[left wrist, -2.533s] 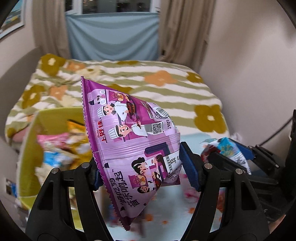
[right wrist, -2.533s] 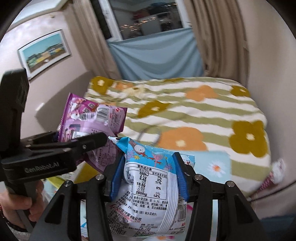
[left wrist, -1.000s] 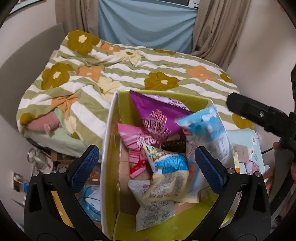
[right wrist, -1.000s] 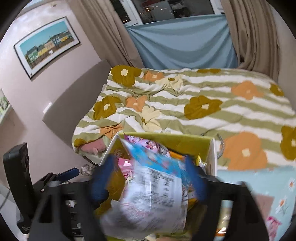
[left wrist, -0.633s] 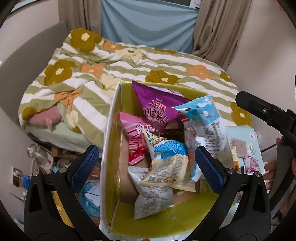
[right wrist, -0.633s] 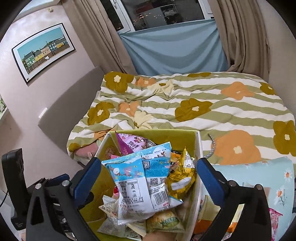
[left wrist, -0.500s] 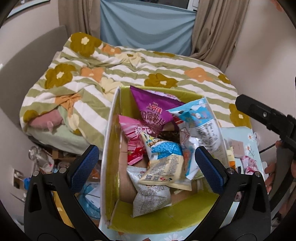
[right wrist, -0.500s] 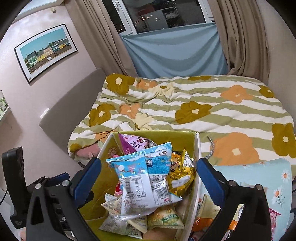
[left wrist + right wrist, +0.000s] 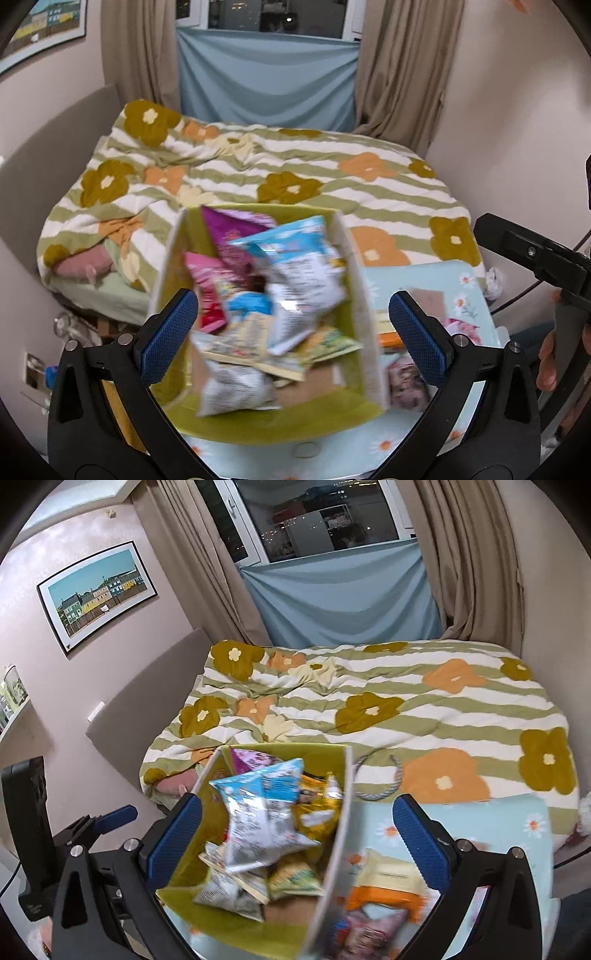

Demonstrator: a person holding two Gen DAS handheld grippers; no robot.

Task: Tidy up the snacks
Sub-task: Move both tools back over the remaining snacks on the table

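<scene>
Both sets of jaws stand spread wide and carry nothing. We see the left gripper (image 9: 293, 328) poised above the green box (image 9: 258, 424), our landmark throughout, and the right gripper (image 9: 297, 830) above the same box, nearer its right wall.

Two and a half seconds earlier each gripper clamped a packet: the left a purple snack bag (image 9: 232, 236), the right a blue-and-white snack bag (image 9: 299, 273). Both now lie inside the box. The purple bag leans at the far end; the blue-and-white bag rests on top of the heap, near the middle, overlapping a pink packet (image 9: 207, 291) to its left and a yellow packet (image 9: 317, 812) to its right. A silver-grey packet (image 9: 232, 387) lies at the near end of the box floor.

We judge that this pair of deposits is complete and that both grippers are free for the next pick.

Outside the box, just right of its right wall, more snacks remain on the light-blue floral mat (image 9: 465, 291): an orange-edged packet (image 9: 384, 890) and a pink-printed packet (image 9: 406, 384). We take these as the likely next items, so the task is not finished.

Beyond the box's far end lies the bed with its flowered quilt (image 9: 288, 177). Motion blur obscures the packet labels.
</scene>
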